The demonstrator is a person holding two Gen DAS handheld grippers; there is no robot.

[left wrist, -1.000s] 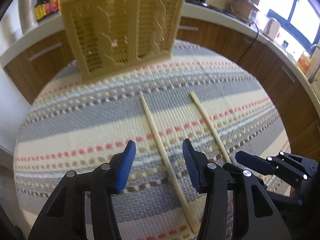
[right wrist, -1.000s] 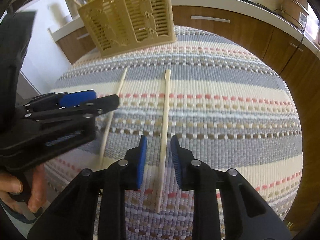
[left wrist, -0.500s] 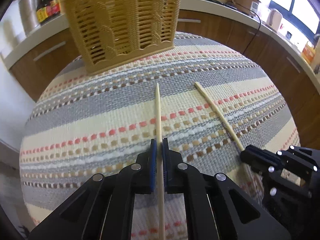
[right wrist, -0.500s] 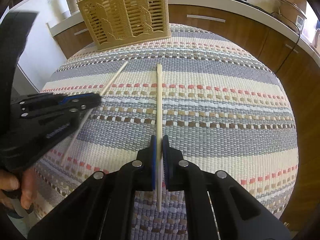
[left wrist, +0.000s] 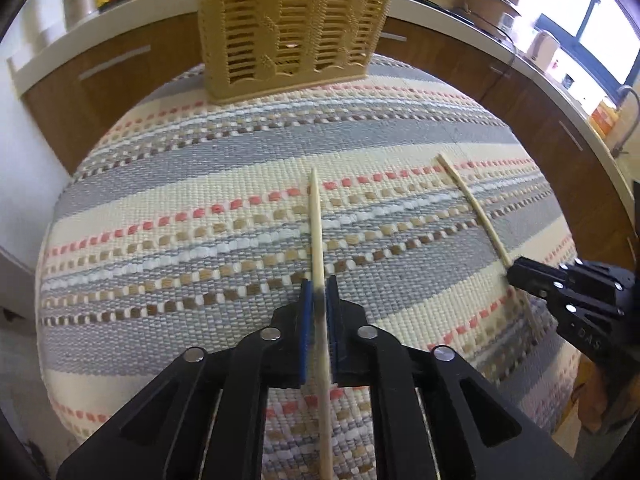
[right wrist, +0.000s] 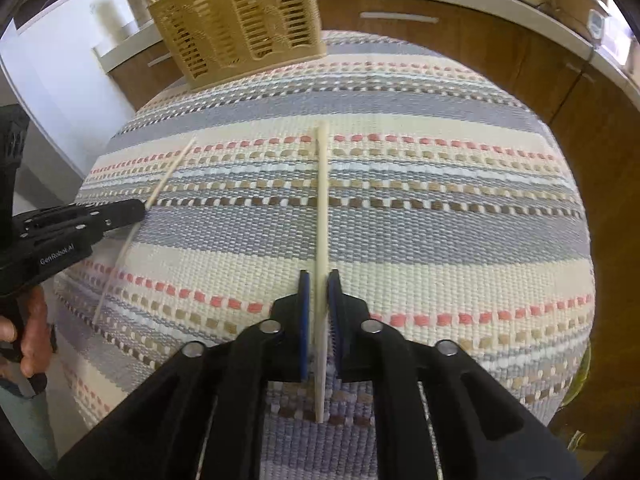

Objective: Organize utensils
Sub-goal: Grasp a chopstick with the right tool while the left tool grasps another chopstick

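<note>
Left wrist view, left gripper (left wrist: 318, 308): jaws easing apart, blue pads still pinching a chopstick (left wrist: 316, 232) running up the frame centre
Left wrist view, hidden: the chopstick's lower end is blurring and running off the bottom edge
Left wrist view, right gripper (left wrist: 516, 276): showing side-on at right edge, gripping the second chopstick (left wrist: 472, 204); its pads cannot be made out
Left wrist view, basket (left wrist: 292, 24): sitting at the cloth's far edge, top cut by the frame
Left wrist view, open room: bare striped tablecloth (left wrist: 180, 184) lying between chopstick tips and basket

Right wrist view, right gripper (right wrist: 319, 304): jaws opening slightly, pads clamping its chopstick (right wrist: 322, 200) at frame centre
Right wrist view, left gripper (right wrist: 136, 208): entering from left edge, holding the other chopstick (right wrist: 168, 176), motion-blurred below the jaws
Right wrist view, hand (right wrist: 28, 328): partly cut at lower left
Right wrist view, basket (right wrist: 240, 20): standing upper left, well apart from both tips
</note>
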